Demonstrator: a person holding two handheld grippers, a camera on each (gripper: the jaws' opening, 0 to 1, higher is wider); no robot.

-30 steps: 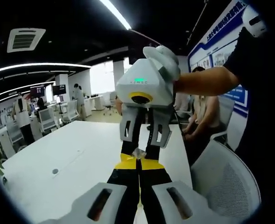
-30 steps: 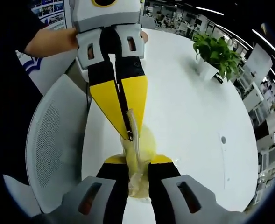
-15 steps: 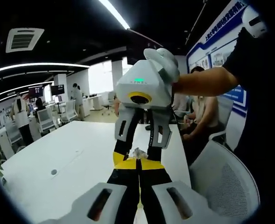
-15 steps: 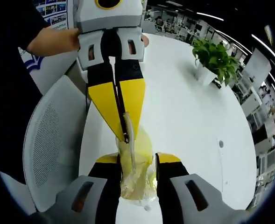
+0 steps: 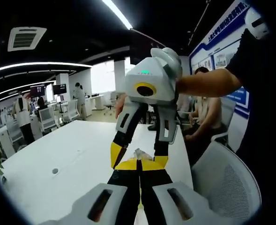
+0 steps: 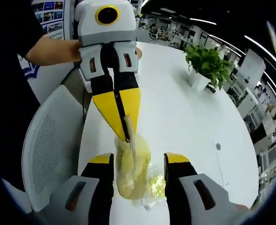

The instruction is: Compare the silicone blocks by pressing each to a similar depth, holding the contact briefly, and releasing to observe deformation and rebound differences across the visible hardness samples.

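In my left gripper view, a white table (image 5: 58, 154) runs off to the left, with office chairs and standing people far back. My left claw (image 5: 138, 164) rises from the bottom centre, its yellow-tipped jaws pressed together on a crumpled bit of clear bag (image 5: 140, 153), which pokes out just above the tips. Facing it from above is the right claw (image 5: 138, 152), held by a hand (image 5: 194, 84) coming in from the right. Its jaws are spread, one tip on each side of my left claw's tips and the bit of bag. Further right, a person sits by the wall and a white mesh chair (image 5: 227, 183) stands beside the table.

In my right gripper view, the same chair (image 6: 48, 150) sits at the left edge of the table (image 6: 184, 117). The left claw (image 6: 123, 133) comes down from the top, a hand (image 6: 58, 49) holding it, jaws closed to a point, pinching the top edge of the bag (image 6: 133, 168). The bag hangs from that pinch and holds a pale yellow block (image 6: 130, 166); it lies between my right claw's (image 6: 138, 161) spread jaws. I cannot tell whether either jaw touches it. At the upper right, a potted plant (image 6: 203, 61) stands on the table, well apart from the claws.
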